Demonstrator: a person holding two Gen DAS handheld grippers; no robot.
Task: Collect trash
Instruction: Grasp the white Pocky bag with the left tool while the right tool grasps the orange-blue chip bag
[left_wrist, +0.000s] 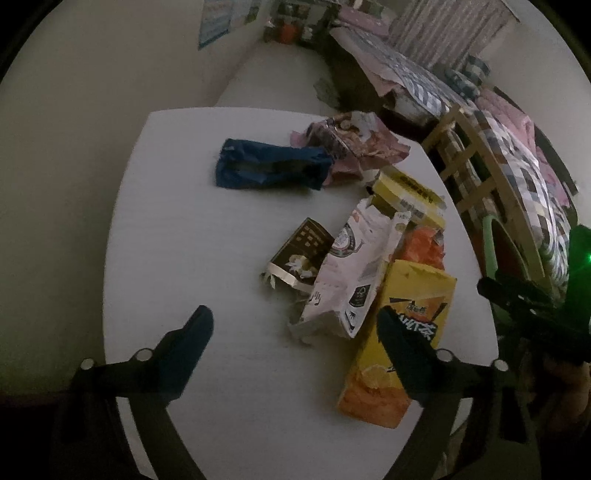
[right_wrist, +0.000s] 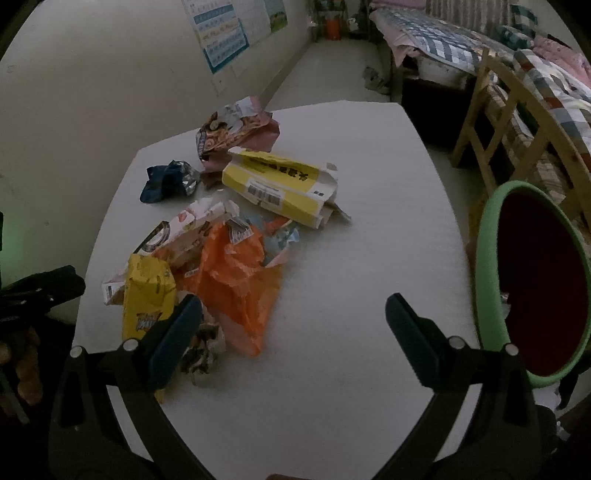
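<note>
Trash (right_wrist: 229, 258) beside bare table (right_wrist: 369, 295) edge

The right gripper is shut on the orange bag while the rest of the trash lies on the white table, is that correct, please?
Not quite. The right gripper is open and holds nothing: the right wrist view shows its fingers spread wide above the table, with the orange bag lying loose between and beyond them. The rest of the trash does lie on the white table.

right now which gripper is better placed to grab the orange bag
Right. The right gripper is open with the orange bag lying just ahead by its left finger; the left gripper faces the white pouch instead.
</note>
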